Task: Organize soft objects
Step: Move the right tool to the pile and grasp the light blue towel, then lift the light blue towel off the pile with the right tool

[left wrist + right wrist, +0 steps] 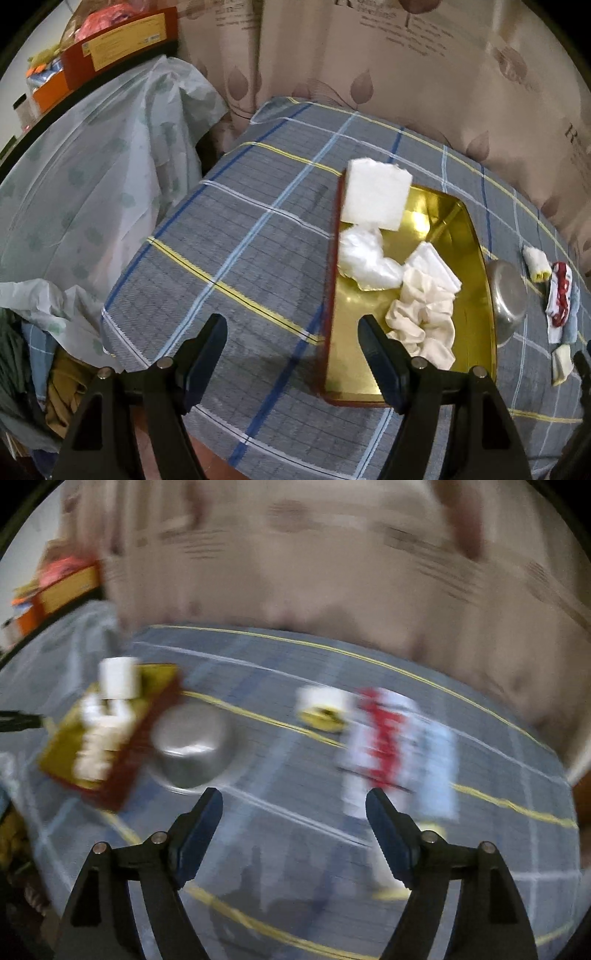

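Left gripper [291, 347] jaws gaping wide, gripping nothing, hovering over plaid-covered table [236, 236]. Right gripper [294, 821] jaws likewise spread, empty; view blurring. Gold tray [469, 314] lying just right of left jaws, holding white foam block [375, 194], crumpled white plastic [364, 258], folded white cloth [434, 267], cream scrunchie [424, 325]. Steel bowl [508, 295] touching tray's right rim. Red-and-white cloth [559, 299] and rolled white-yellow sock [536, 264] lying beyond bowl.

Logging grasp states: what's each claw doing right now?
Left claw: open, holding nothing, above the cloth beside the tray.
Right claw: open, holding nothing.
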Action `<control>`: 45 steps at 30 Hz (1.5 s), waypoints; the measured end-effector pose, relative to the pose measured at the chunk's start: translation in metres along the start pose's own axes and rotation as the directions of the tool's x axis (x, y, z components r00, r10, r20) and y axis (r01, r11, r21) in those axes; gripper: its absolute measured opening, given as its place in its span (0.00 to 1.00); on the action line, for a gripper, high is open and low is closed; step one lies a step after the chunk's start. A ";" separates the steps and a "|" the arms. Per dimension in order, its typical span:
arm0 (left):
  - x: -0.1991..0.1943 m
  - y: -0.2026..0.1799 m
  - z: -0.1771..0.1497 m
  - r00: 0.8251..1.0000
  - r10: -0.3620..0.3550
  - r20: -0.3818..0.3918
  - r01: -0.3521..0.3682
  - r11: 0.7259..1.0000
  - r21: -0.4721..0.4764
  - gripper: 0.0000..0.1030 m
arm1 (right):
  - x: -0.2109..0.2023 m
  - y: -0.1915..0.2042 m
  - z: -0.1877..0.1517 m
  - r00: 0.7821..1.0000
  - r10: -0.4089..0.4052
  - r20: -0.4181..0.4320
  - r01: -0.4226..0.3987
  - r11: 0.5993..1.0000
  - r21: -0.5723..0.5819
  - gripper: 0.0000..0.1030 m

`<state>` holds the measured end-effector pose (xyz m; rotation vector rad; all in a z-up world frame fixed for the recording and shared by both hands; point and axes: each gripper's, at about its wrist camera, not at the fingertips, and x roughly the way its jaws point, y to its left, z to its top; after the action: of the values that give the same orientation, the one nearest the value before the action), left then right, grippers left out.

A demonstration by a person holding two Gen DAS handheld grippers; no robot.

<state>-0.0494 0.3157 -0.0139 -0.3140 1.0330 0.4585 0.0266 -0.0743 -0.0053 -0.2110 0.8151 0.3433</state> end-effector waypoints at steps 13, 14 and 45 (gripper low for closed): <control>-0.003 -0.056 -0.008 0.999 -0.040 -0.025 0.042 0.994 0.097 0.73 | 0.028 -0.104 -0.018 0.993 -0.110 -0.050 0.116 0.986 0.123 0.77; -0.005 -0.065 -0.010 0.998 -0.051 -0.028 0.054 0.992 0.117 0.73 | 0.032 -0.104 -0.015 0.993 -0.111 -0.045 0.116 0.986 0.119 0.76; -0.013 -0.303 -0.058 0.955 -0.264 -0.134 0.293 0.772 0.565 0.73 | 0.030 -0.178 -0.038 0.993 -0.119 0.000 0.115 0.958 0.263 0.23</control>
<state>0.0543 0.0249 -0.0200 0.0770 1.0992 -0.1501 0.0871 -0.2444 -0.0437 -0.0073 0.8204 0.1226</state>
